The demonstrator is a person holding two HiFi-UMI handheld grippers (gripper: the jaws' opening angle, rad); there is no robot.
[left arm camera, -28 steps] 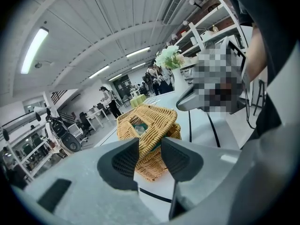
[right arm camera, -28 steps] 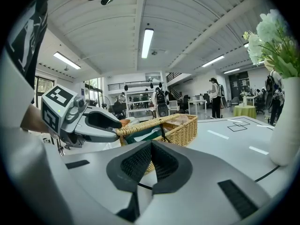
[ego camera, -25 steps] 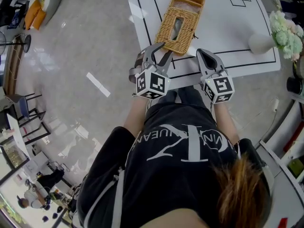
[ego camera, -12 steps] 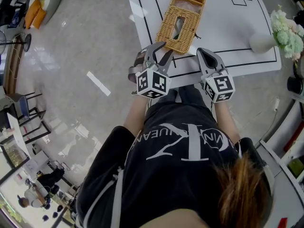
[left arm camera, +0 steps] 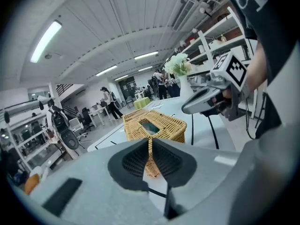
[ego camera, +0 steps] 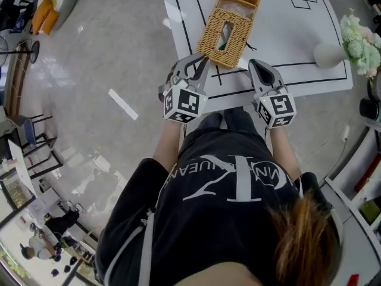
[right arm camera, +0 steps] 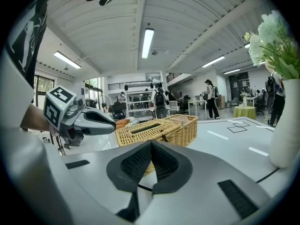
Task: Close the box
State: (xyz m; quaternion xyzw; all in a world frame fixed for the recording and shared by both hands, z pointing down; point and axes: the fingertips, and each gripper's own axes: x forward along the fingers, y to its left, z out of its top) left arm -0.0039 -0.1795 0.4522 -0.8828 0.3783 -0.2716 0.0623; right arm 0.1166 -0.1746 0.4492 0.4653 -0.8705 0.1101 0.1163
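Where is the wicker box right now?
In the head view, the wicker box sits on the white table, just beyond the left gripper, left of the flower vase.

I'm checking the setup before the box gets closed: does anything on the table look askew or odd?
The wicker box sits skewed to the edges of the table. Its slotted lid seems to cover only the near part; the far end looks uncovered.
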